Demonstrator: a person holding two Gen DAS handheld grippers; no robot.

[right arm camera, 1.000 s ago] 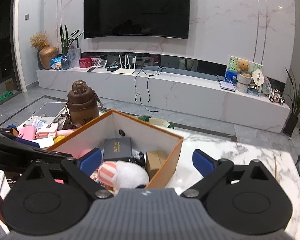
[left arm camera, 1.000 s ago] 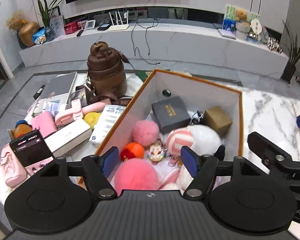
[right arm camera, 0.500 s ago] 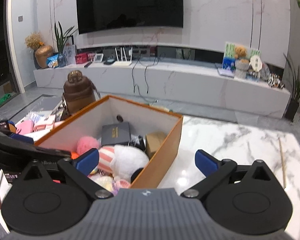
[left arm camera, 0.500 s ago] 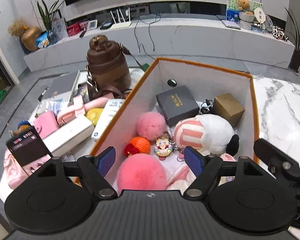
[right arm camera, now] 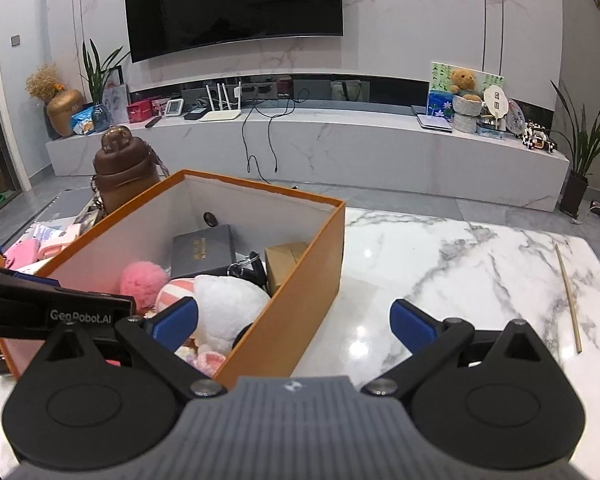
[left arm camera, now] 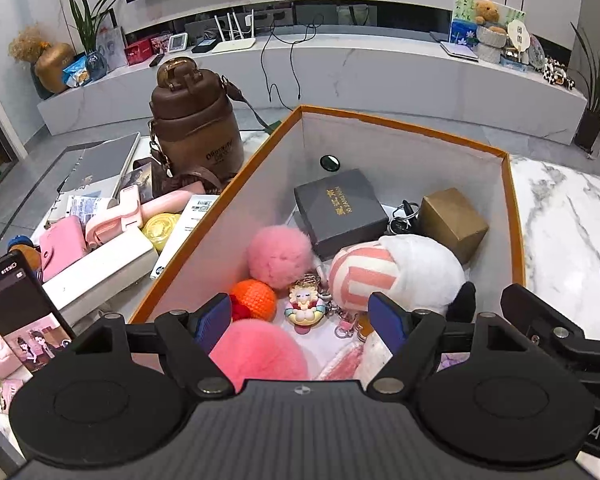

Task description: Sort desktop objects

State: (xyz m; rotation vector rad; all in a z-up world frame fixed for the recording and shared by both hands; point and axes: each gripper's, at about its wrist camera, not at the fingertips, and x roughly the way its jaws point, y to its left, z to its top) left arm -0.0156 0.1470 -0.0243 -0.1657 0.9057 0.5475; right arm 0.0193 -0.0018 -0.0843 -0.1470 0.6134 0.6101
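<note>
An orange box [left arm camera: 514, 216] [right arm camera: 300, 280] on the marble table holds pink pompoms [left arm camera: 278, 256], an orange knitted ball [left arm camera: 256, 298], a small figurine keychain [left arm camera: 304, 306], a white and pink striped plush [left arm camera: 396, 272] [right arm camera: 224, 304], a dark gift box [left arm camera: 340, 210] and a brown carton [left arm camera: 454, 222]. My left gripper [left arm camera: 300, 318] hangs open above the near end of the box, nothing between its fingers. My right gripper [right arm camera: 294, 320] stands open over the box's near right corner, straddling its orange wall without touching.
Left of the box lie a brown bottle with strap [left arm camera: 194, 120], a notebook [left arm camera: 100, 164], pink cases [left arm camera: 62, 246], a white carton [left arm camera: 100, 270] and a phone [left arm camera: 20, 312]. A thin wooden stick [right arm camera: 568, 292] lies on the marble table [right arm camera: 460, 260] to the right.
Both grippers have sunk toward the box, which now looks larger and nearer in both views. Both stay open and nothing was picked up.
</note>
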